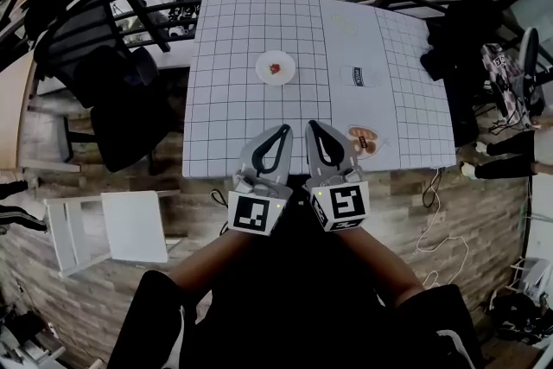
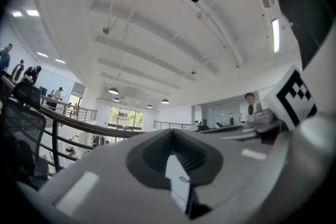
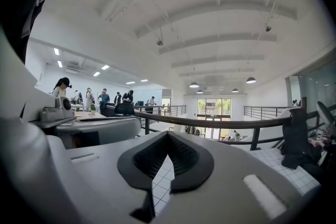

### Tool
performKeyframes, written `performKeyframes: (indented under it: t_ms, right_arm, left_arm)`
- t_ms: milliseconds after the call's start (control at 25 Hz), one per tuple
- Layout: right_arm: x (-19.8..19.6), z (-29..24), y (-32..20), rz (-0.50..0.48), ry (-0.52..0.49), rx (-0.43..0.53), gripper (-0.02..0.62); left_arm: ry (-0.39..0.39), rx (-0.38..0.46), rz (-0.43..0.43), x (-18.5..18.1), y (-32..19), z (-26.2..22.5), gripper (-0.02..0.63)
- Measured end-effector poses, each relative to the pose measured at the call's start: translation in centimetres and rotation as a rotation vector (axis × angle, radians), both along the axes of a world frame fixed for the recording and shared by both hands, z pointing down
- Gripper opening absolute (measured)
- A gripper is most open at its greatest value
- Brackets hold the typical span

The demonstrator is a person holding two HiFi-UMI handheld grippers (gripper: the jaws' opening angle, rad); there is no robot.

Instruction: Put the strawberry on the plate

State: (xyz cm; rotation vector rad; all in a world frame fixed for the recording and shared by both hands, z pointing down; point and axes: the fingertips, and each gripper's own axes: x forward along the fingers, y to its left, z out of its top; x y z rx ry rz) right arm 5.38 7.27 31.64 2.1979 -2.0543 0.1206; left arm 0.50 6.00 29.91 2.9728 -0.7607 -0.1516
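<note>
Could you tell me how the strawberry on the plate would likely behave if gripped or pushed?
The strawberry looks small, so it is probably light; being fruit, a hard squeeze could bruise it. It lies loose on the smooth white plate, so a push may slide or roll it.

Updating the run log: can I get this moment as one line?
strawberry: on plate | left gripper: shut, empty | right gripper: shut, empty | both: side by side over table near edge

Left claw [image 1: 283, 132] and right claw [image 1: 313, 127]: pale grey shells, black ribbed pads [image 3: 185, 157], a black-and-white marker cube [image 1: 256, 213] on each (tiny green lights); black clothing [image 1: 259, 311].
</note>
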Motion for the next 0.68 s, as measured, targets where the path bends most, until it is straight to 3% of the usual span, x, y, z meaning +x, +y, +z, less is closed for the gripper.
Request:
performKeyframes:
  t_ms: [360,680]
  right_arm:
    - [0.4,0.5,2.2,0.025,-0.001,0.008,-0.003]
    - [0.7,1.3,3.3,0.05,-0.038,0.008,-0.003]
  left_arm:
    - [-0.021,0.017,0.057,1.2,1.9,0.3,0.009]
    - [-0.006,-0.007,0.05,0.3,2.1,0.4,0.009]
